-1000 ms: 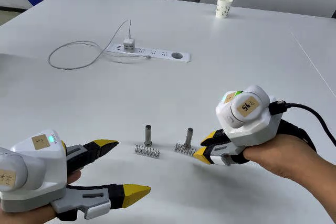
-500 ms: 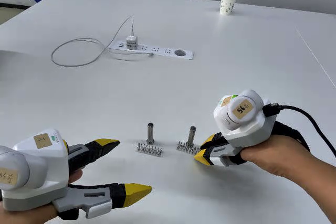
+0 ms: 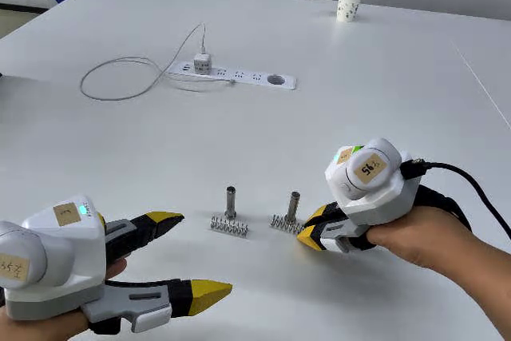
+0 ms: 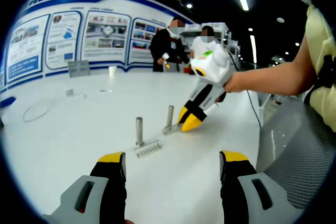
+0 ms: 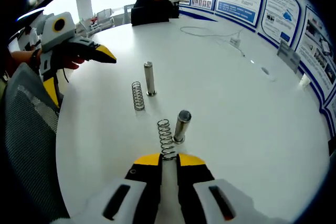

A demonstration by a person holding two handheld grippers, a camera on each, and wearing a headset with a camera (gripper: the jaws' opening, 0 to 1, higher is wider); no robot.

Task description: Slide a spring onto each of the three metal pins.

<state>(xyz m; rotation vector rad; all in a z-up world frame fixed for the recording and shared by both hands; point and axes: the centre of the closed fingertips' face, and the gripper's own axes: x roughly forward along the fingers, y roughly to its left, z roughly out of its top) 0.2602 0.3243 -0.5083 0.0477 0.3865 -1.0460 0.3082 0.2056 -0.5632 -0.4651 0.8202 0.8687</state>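
Left spring (image 3: 229, 226) and right spring (image 3: 283, 224), head view: both flat on table (image 3: 359, 77), each just in front of its upright pin, left pin (image 3: 231, 201) and right pin (image 3: 293, 205). Two pins in view, neither sleeved. Right gripper (image 3: 307, 235) low at the end of right spring. Left gripper (image 3: 188, 253) well apart, jaws wide, empty. Since a second ago: springs and pins unmoved; right gripper edged slightly nearer its spring. Judgement: first pick only beginning.

Left gripper view: own jaws spread wide, nothing between; right gripper (image 4: 188, 121) tips at right spring (image 4: 170, 128).

Right gripper view: jaws narrow, closed about the near end of right spring (image 5: 167, 139), beside right pin (image 5: 181, 125); spring not yet lifted.
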